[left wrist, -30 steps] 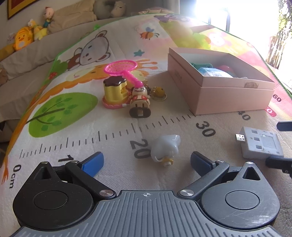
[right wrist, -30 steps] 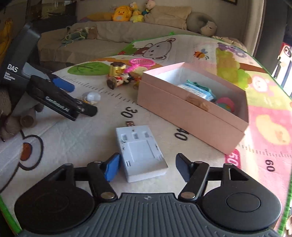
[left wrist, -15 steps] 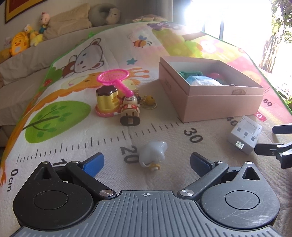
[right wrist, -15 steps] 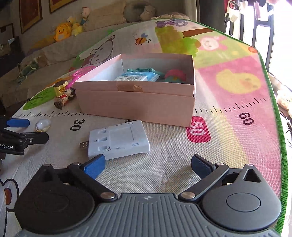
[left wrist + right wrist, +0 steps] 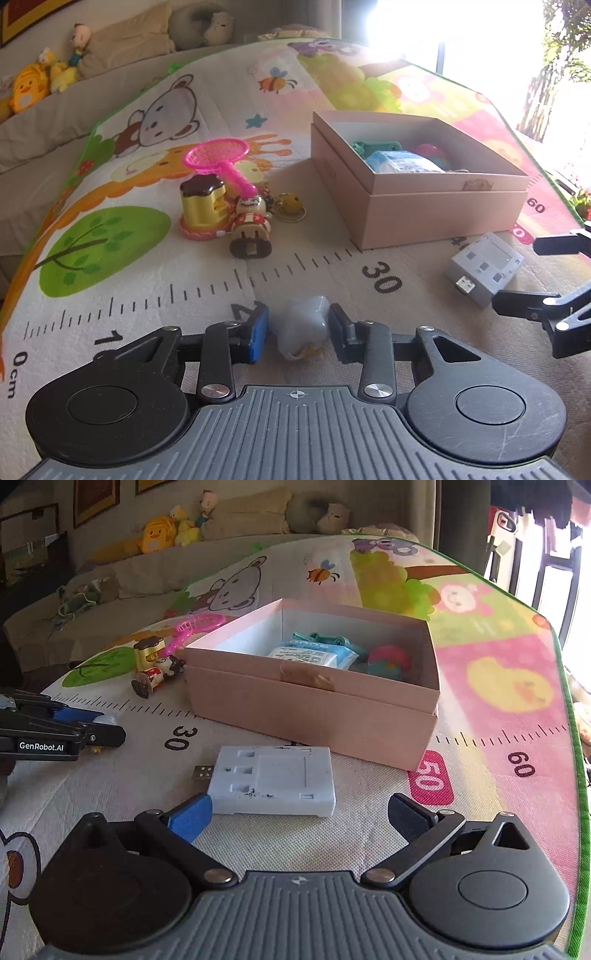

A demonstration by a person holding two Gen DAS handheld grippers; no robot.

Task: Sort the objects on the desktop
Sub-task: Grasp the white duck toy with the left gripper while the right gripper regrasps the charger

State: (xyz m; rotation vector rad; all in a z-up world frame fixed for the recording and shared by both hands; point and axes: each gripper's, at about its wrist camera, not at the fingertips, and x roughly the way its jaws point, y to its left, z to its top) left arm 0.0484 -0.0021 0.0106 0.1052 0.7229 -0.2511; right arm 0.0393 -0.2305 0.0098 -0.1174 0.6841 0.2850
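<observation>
A small white duck toy (image 5: pixel 303 325) lies on the play mat near the printed 20, and my left gripper (image 5: pixel 299 328) is shut on it, one pad on each side. From the right wrist view that left gripper (image 5: pixel 92 734) sits at the far left with the duck toy (image 5: pixel 105 720) just peeking out. A white USB hub (image 5: pixel 273 779) lies flat in front of my right gripper (image 5: pixel 299 812), which is open, its pads apart from the hub's near edge. The open pink box (image 5: pixel 314 716) behind it holds a wipes pack (image 5: pixel 306 657) and small toys.
Left of the pink box (image 5: pixel 443 206) stand a yellow pudding toy (image 5: pixel 201 206), a pink net scoop (image 5: pixel 218 155), a wind-up figure (image 5: pixel 253 229) and a bell keychain (image 5: pixel 290 203). Plush toys line the sofa behind. The mat's green edge (image 5: pixel 576 760) runs along the right.
My left jaws have closed from wide open onto the duck toy. The right gripper swung round the hub, rolled and opened wider; the box now faces it more squarely.
</observation>
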